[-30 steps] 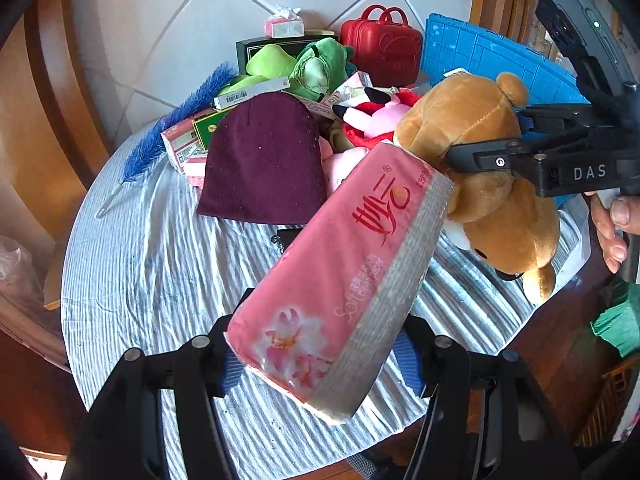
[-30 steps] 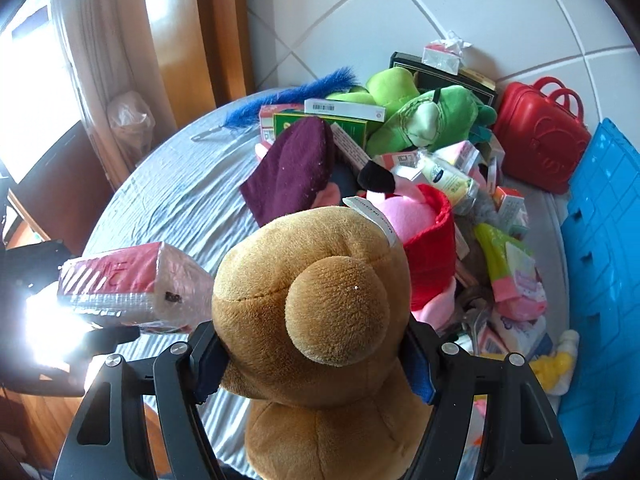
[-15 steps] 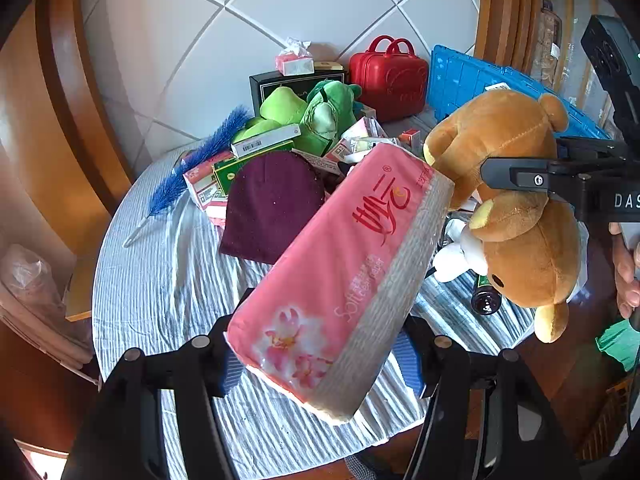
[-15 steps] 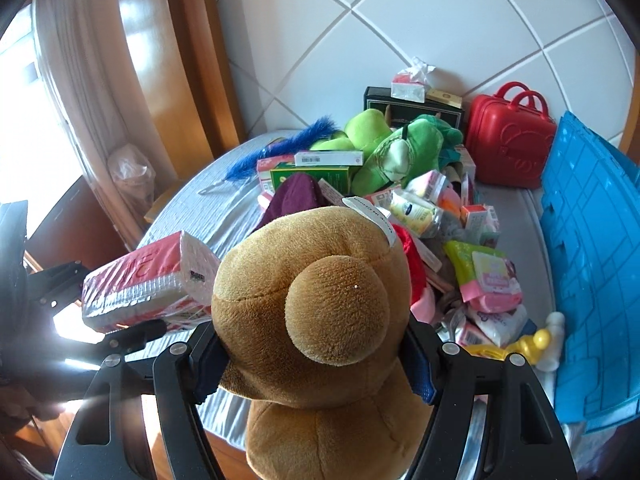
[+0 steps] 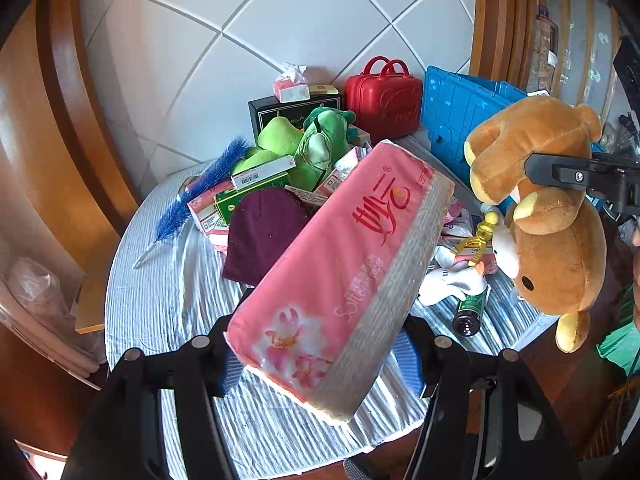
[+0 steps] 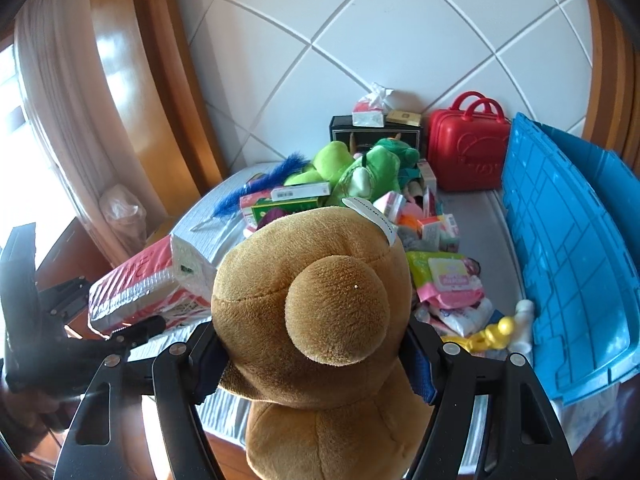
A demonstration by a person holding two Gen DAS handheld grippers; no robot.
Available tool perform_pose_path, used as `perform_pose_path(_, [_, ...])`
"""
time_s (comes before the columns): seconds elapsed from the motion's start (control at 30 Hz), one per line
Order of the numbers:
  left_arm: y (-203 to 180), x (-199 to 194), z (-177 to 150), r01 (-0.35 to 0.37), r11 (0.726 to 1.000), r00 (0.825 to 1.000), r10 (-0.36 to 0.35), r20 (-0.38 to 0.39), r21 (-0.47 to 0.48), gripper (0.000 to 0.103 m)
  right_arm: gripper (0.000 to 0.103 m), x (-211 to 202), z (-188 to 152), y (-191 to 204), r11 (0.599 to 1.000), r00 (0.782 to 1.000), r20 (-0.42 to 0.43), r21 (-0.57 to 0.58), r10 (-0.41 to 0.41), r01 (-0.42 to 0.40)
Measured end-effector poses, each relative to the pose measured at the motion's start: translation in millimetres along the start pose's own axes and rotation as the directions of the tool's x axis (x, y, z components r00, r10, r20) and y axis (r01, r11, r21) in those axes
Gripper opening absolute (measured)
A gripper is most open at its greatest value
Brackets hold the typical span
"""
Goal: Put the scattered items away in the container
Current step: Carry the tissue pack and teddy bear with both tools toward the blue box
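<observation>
Two grippers hang above a round counter (image 5: pixel 168 304) draped in striped cloth, each carrying one item clear of the pile. At left, the left gripper (image 5: pixel 320 344) has its two fingers clamped on one pink tissue pack (image 5: pixel 340 264), held tilted with its floral end nearest the camera. In the right wrist view the same tissue pack (image 6: pixel 148 280) sits at the far left, above the counter's near edge.

Across the counter from left to right lie one blue feather (image 5: pixel 200 196), a stack of at least three small boxes (image 5: pixel 256 184), one maroon beanie (image 5: pixel 264 228), two green plush toys (image 5: pixel 304 148) pressed together, one black box (image 5: pixel 280 108) topped by one small tissue packet (image 5: pixel 290 88), and one red case (image 5: pixel 384 96) with two handles against the tiled wall. Nearer the right edge are one dark bottle (image 5: pixel 470 312) lying on its side and one yellow clip (image 5: pixel 480 236).

At right, the right gripper (image 6: pixel 316 356) has its fingers squeezed on one brown teddy bear (image 6: pixel 312 308) at the neck; from the left wrist view the bear (image 5: pixel 552 216) dangles head-down beside the tissue pack. One blue crate (image 6: pixel 568 248), the container, stands at the counter's right side, near one pack of wipes (image 6: pixel 448 276).
</observation>
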State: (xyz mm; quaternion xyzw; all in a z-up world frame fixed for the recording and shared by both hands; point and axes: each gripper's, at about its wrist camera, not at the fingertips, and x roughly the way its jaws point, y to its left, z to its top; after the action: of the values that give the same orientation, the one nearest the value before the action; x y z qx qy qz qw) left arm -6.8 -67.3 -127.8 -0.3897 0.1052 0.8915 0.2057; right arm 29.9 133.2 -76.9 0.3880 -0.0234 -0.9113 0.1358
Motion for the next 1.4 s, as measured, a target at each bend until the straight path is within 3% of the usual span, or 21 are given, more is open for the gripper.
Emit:
perform_pose_path(0.37, [-52, -8, 55, -0.054, 0.998, 0.998, 0.055, 0.043, -0.024, 0.061, 0.074, -50, 33, -59, 0.999, 0.996, 0.077, 0.008, 0.035, -0.036])
perform_pose_path(0.67, [-131, 8, 117, -0.092, 0.995, 0.993, 0.095, 0.072, -0.046, 0.061, 0.074, -69, 72, -138, 0.997, 0.992, 0.104, -0.031, 0.074, -0.071])
perform_pose_path(1.13, [-264, 32, 201, -0.047, 0.999, 0.990, 0.045, 0.133, 0.013, 0.061, 0.074, -126, 108, -268, 0.997, 0.978, 0.193, -0.045, 0.077, -0.070])
perform_pose_path(1.4, [-326, 46, 233, 0.003, 0.993, 0.991, -0.019, 0.134, 0.117, 0.061, 0.074, -160, 110, -332, 0.999, 0.967, 0.255, 0.046, -0.012, 0.001])
